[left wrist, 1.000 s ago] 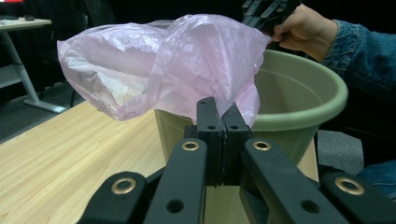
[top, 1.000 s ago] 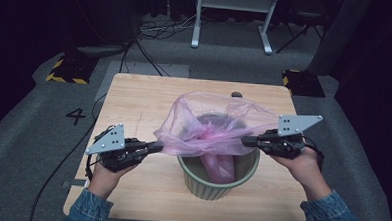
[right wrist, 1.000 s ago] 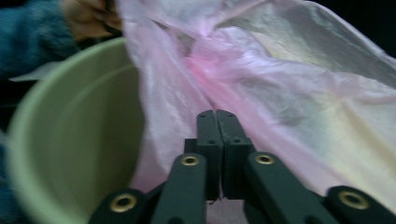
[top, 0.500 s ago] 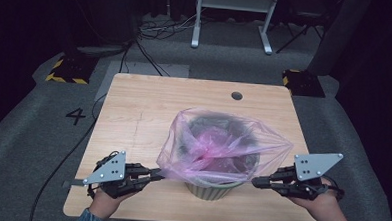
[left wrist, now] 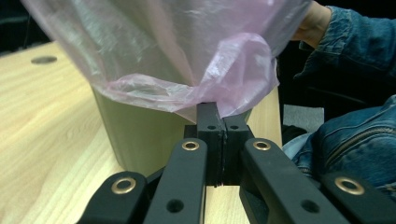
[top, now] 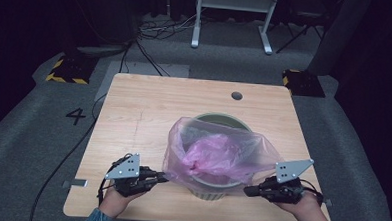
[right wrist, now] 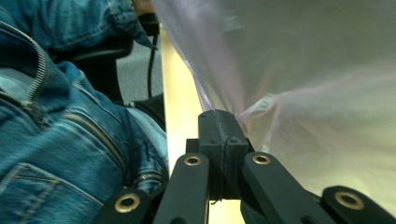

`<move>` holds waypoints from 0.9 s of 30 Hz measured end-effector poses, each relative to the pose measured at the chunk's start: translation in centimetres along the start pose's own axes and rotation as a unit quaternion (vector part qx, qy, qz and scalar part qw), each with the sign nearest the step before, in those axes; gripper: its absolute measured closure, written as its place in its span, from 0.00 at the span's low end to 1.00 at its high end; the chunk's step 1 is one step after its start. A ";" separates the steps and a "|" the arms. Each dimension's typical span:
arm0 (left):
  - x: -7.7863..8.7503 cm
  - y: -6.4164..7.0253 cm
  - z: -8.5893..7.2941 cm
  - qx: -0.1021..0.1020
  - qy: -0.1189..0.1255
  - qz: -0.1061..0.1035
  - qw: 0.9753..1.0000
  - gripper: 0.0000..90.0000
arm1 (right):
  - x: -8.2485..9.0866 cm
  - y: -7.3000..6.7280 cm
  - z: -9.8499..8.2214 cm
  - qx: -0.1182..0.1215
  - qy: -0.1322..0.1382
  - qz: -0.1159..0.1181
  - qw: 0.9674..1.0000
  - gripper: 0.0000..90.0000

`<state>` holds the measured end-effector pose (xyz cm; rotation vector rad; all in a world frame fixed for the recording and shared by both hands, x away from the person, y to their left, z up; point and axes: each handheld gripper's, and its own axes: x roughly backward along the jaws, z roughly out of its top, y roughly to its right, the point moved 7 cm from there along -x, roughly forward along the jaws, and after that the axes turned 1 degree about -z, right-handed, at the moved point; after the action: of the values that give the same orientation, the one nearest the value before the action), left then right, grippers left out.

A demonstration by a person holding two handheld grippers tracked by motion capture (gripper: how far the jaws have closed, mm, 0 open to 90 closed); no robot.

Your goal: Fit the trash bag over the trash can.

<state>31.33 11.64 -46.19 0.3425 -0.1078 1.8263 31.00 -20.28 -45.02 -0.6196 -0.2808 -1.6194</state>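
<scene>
Dark room, grey carpet floor point(top: 42, 149) round a pale wooden bench point(top: 148, 118) that takes the middle of the high view. White frame legs point(top: 233, 17) stand at top centre, cables point(top: 152, 43) run across the floor at upper left, and two yellow-and-black striped blocks point(top: 65, 70) sit at either far corner of the bench. A painted 4 point(top: 76, 116) marks the carpet at left. A small round hole point(top: 236, 96) sits in the bench top, right of centre toward the far edge.

Green bin point(top: 218, 126) stands on the bench, lower centre of the frame, near the front edge. Pink plastic bag point(top: 217, 156) is draped over its mouth, the film sagging into the bin and lapping over the near rim, stretched out to both sides.

My left gripper point(top: 158, 178) sits at lower left, low over the bench, just beside the bin's wall; my right gripper point(top: 250, 190) at lower right, level with it. Each carries a grey three-cornered plate on top. My hands and denim sleeves point(top: 96, 217) come in from the bottom edge.

Left gripper view: jaws pressed together on a gathered fold of the bag's edge at frame centre, the bin's green wall point(left wrist: 140, 135) directly behind, bag film across the top.

Right gripper view: jaws likewise clamped tight on the bag's edge at centre; film fills the right half, blurred; denim point(right wrist: 60, 121) on the left.
</scene>
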 end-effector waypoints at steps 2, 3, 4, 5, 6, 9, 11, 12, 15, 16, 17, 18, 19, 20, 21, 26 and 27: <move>-0.4 -0.3 -0.3 0.003 -0.007 0.002 1.000 0.99 | -0.5 0.6 -0.7 -0.011 -0.004 -0.001 1.000 1.00; -0.5 -0.3 -0.4 0.005 -0.008 0.002 1.000 0.99 | -0.7 0.8 -1.0 -0.016 -0.004 -0.001 1.000 1.00; -0.5 -0.4 -0.5 0.005 -0.010 0.002 1.000 0.99 | -0.9 0.9 -1.3 -0.020 -0.004 0.000 1.000 1.00; -0.4 -0.3 -0.5 0.003 -0.011 0.005 1.000 0.99 | -0.9 1.0 -1.5 -0.021 -0.005 0.001 1.000 1.00; -0.2 -0.3 -0.5 0.005 -0.010 0.012 1.000 0.94 | -0.9 0.9 -1.6 -0.022 -0.002 0.000 1.000 0.98; 1.0 -0.1 0.1 0.021 0.007 -0.001 1.000 0.63 | -0.2 0.7 -1.4 -0.024 0.012 -0.009 1.000 0.75; 2.1 0.3 0.6 0.017 0.028 -0.003 0.999 0.53 | 0.8 0.1 -0.8 -0.011 0.027 -0.017 0.999 0.68; 2.7 0.4 0.8 0.014 0.034 -0.004 0.999 0.51 | 1.4 -0.3 -0.5 -0.004 0.032 -0.018 0.999 0.66; 4.4 0.7 1.4 0.007 0.049 0.009 0.999 0.45 | 3.3 -1.3 0.4 0.018 0.040 -0.034 0.998 0.62; 4.9 0.7 1.5 0.007 0.054 0.010 0.998 0.43 | 3.9 -1.6 0.7 0.026 0.040 -0.041 0.998 0.62; 5.3 0.6 1.5 0.008 0.056 0.012 0.998 0.42 | 4.5 -1.8 0.9 0.030 0.042 -0.051 0.997 0.62; 5.7 0.5 1.4 0.008 0.057 0.015 0.998 0.42 | 5.0 -1.9 1.1 0.032 0.045 -0.060 0.997 0.61; 6.1 0.3 1.3 0.010 0.057 0.022 0.998 0.42 | 5.5 -1.9 1.3 0.032 0.048 -0.070 0.996 0.61; 6.4 0.2 1.3 0.013 0.058 0.025 0.998 0.42 | 6.2 -1.8 1.6 0.033 0.053 -0.081 0.995 0.61; 6.8 0.0 1.3 0.015 0.063 0.026 0.998 0.42 | 6.5 -1.7 1.7 0.033 0.056 -0.087 0.994 0.60; 8.4 -0.7 2.1 0.024 0.084 0.054 0.995 0.42 | 8.5 0.0 2.6 -0.003 0.095 -0.121 0.988 0.50; 8.4 -0.9 2.4 0.023 0.084 0.057 0.995 0.42 | 8.6 0.2 2.8 -0.005 0.102 -0.124 0.987 0.48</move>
<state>30.55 19.09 -41.55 0.2173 0.0332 1.9655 31.56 -26.10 -38.06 -0.4330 -0.2051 -1.9094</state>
